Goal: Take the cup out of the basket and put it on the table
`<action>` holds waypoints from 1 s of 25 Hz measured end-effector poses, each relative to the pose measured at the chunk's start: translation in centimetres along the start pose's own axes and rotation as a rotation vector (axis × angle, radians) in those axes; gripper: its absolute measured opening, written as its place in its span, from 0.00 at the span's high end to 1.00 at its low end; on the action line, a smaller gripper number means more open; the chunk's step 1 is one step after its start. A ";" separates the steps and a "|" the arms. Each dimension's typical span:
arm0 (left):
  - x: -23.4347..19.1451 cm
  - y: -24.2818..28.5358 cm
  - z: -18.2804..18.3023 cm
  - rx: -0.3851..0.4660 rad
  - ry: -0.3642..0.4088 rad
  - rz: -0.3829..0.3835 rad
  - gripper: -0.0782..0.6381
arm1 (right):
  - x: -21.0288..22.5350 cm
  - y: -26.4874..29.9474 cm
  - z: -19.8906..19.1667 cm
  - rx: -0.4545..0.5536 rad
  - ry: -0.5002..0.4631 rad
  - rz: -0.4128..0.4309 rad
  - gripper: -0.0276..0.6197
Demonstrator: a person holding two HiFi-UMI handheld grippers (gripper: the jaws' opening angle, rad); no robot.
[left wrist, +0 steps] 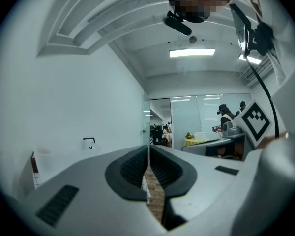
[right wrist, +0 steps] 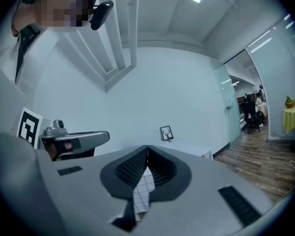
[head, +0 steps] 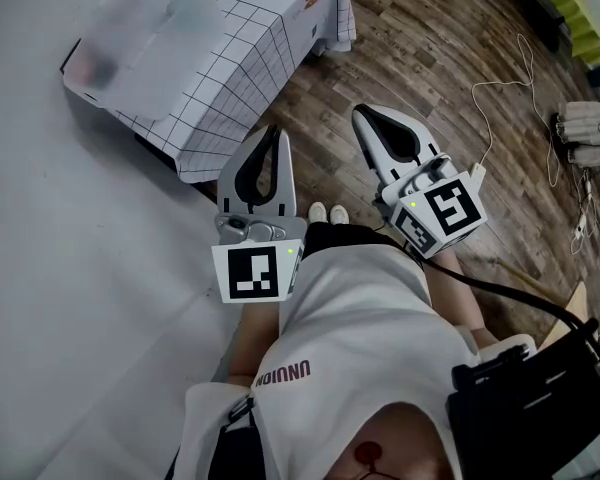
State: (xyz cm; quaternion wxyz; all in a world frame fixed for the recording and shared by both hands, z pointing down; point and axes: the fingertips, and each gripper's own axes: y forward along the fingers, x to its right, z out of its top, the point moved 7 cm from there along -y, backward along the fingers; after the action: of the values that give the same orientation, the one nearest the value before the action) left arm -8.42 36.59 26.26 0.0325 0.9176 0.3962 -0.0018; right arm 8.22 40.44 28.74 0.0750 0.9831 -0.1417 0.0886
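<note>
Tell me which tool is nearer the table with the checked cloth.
The left tool: it borders the cloth in the head view, while the right tool shows over wood floor.

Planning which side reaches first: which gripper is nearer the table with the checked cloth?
Left. The left gripper hangs just beside the draped edge of the table; the right gripper is farther out, over the wooden floor. Both are shut, empty.
</note>
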 end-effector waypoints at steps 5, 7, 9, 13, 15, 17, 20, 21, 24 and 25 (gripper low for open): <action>-1.7 -0.3 -0.2 0.013 0.004 0.015 0.86 | -0.5 1.3 -0.1 0.015 -0.008 -0.018 0.93; -2.3 -0.4 -0.4 0.014 -0.004 0.025 0.86 | -0.3 1.8 -0.1 0.022 -0.007 -0.037 0.93; -3.0 -0.4 -0.5 0.011 0.003 0.034 0.86 | 0.0 2.5 0.0 0.031 0.000 -0.046 0.93; -4.3 -0.2 -0.4 0.024 0.023 0.068 0.86 | 0.3 4.4 0.3 0.043 0.003 -0.023 0.93; -5.0 0.1 -0.3 0.026 0.016 0.094 0.86 | 0.6 5.7 0.6 0.049 0.001 -0.002 0.93; -5.7 0.9 -0.4 0.020 0.001 0.121 0.86 | 1.1 7.3 0.8 0.052 0.000 0.020 0.93; -7.0 2.4 -0.5 0.022 0.027 0.150 0.86 | 2.1 9.8 0.9 0.045 0.000 0.055 0.93; -7.4 3.1 -0.5 0.023 0.020 0.159 0.86 | 2.6 10.6 1.1 0.042 -0.001 0.065 0.93; -8.5 5.6 -0.1 0.024 -0.004 0.181 0.86 | 4.4 13.2 2.0 0.039 -0.006 0.089 0.93; -8.9 6.5 0.0 0.025 -0.005 0.186 0.86 | 5.0 14.1 2.2 0.037 -0.008 0.096 0.93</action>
State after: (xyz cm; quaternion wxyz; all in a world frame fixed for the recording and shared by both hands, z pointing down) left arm -9.77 25.63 26.90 0.0221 0.9507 0.3093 -0.0060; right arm 9.16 25.34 29.28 0.0519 0.9767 -0.1871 0.0910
